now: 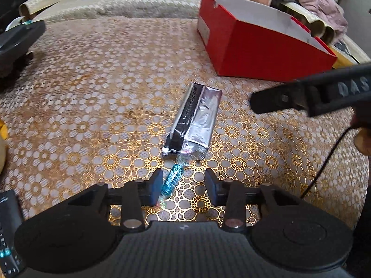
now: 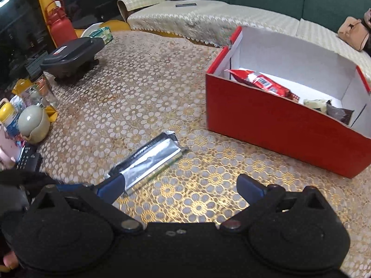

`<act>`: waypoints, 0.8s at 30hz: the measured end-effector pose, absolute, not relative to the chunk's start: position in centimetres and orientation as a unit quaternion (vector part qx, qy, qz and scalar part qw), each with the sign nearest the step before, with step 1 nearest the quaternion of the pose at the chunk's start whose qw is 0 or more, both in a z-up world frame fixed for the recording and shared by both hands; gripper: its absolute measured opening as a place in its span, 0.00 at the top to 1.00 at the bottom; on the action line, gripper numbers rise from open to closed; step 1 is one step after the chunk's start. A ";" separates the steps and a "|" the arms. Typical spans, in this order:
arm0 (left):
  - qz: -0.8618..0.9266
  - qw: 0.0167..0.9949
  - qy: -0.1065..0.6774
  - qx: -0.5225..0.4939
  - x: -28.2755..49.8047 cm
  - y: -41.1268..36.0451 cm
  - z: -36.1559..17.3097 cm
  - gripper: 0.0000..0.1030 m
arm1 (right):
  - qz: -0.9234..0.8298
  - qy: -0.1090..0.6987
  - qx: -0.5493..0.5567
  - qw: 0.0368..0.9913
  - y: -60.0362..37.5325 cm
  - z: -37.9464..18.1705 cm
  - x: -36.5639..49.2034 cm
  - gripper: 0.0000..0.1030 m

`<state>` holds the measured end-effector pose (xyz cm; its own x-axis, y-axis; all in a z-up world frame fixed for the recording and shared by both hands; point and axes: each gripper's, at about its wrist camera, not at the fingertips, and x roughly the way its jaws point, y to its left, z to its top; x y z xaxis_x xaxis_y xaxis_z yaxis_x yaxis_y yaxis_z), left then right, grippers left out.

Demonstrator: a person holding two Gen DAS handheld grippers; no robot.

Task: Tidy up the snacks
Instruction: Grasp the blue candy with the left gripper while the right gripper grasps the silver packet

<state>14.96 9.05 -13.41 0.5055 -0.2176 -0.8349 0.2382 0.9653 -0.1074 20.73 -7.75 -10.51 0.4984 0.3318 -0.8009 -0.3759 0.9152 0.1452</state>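
Observation:
A small blue wrapped candy (image 1: 172,180) lies on the gold flower-patterned tablecloth (image 1: 92,106), between the pads of my left gripper (image 1: 184,186). It sits close against the left pad, and a wide gap separates it from the right pad. Just beyond it lies a long silver foil packet (image 1: 194,120). My right gripper (image 2: 180,187) stands wide open with nothing in it, its left finger (image 2: 111,190) over the near end of the silver packet (image 2: 148,162). The red box (image 2: 278,125) at the right holds a red snack bag (image 2: 257,81) and two smaller packets.
A black appliance (image 2: 74,55), a red bottle (image 2: 61,27), jars, a round grey-green pot (image 2: 33,122) and a remote (image 2: 30,159) crowd the table's left side. A covered sofa (image 2: 208,14) runs behind. The other tool's black arm (image 1: 324,92) and a cable (image 1: 324,162) cross at right.

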 end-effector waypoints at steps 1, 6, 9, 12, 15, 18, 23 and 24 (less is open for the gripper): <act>-0.132 0.866 0.482 0.011 15.1 9.0 -13.6 0.68 | 0.202 0.460 -0.026 0.864 -7.4 -10.7 20.9 0.02; -0.121 0.869 0.480 0.003 15.2 9.3 -14.0 0.84 | 0.181 0.475 -0.031 0.861 -6.0 -11.5 22.1 0.04; -0.109 0.875 0.473 -0.005 14.7 9.5 -14.1 0.86 | 0.162 0.492 -0.024 0.855 -4.9 -12.2 23.1 0.06; -0.090 0.879 0.467 -0.023 14.2 9.8 -14.0 0.88 | 0.143 0.502 -0.020 0.853 -3.4 -12.6 23.9 0.07; -0.078 0.881 0.464 -0.040 13.7 10.2 -14.1 0.89 | 0.127 0.511 -0.018 0.850 -2.2 -13.1 24.6 0.08; -0.075 0.883 0.461 -0.046 13.3 10.3 -14.0 0.89 | 0.107 0.520 -0.026 0.847 -1.0 -13.8 25.2 0.09; -0.071 0.884 0.458 -0.060 13.1 10.8 -13.9 0.89 | 0.083 0.538 -0.024 0.838 0.2 -14.8 26.2 0.14; -0.071 0.884 0.457 -0.061 13.1 10.8 -13.9 0.89 | 0.081 0.542 -0.028 0.836 0.5 -15.0 26.3 0.19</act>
